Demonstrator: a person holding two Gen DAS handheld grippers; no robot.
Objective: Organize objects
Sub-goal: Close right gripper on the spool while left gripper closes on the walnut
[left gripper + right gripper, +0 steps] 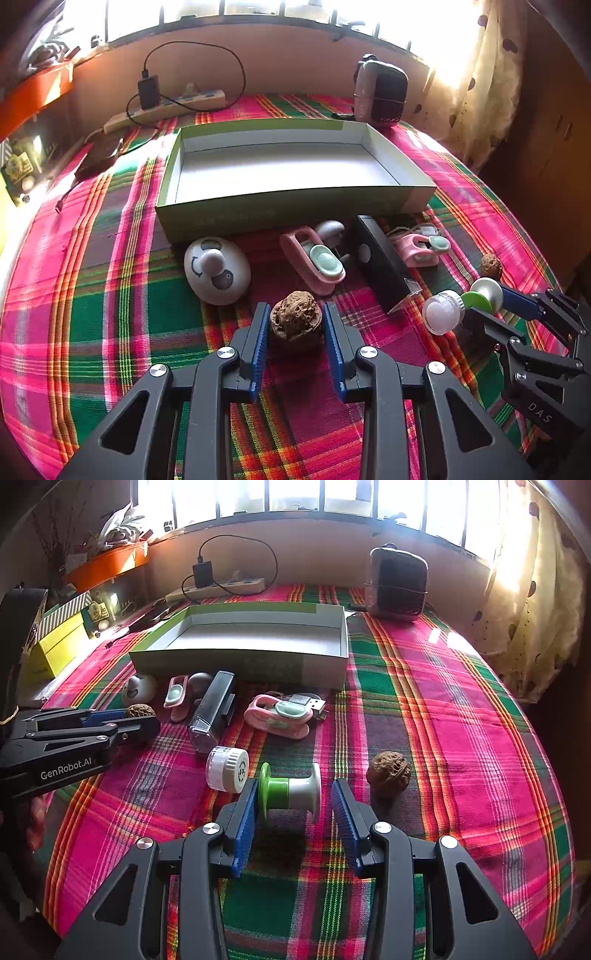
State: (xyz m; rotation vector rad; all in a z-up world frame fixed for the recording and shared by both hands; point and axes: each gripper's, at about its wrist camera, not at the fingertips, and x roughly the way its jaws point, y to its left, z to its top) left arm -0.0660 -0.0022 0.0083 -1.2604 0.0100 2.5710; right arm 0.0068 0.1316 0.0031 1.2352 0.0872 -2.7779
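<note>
A brown walnut (295, 319) sits on the plaid cloth between the blue pads of my left gripper (297, 321), which is shut on it; both pads touch its sides. My right gripper (295, 792) is shut on a green-and-white spool (290, 792) lying on its side, one pad at each flange. The left wrist view shows that spool (484, 293) and the right gripper (491, 308) at the right. A second walnut (388, 771) lies just right of the right gripper. The open empty box (295, 206) stands behind the objects.
In front of the box lie a white egg-shaped gadget (218, 269), two pink cable winders (314, 260) (279, 714), a black case (214, 710) and a small white jar (227, 770). A power strip (218, 587) and a small heater (397, 587) stand by the far wall.
</note>
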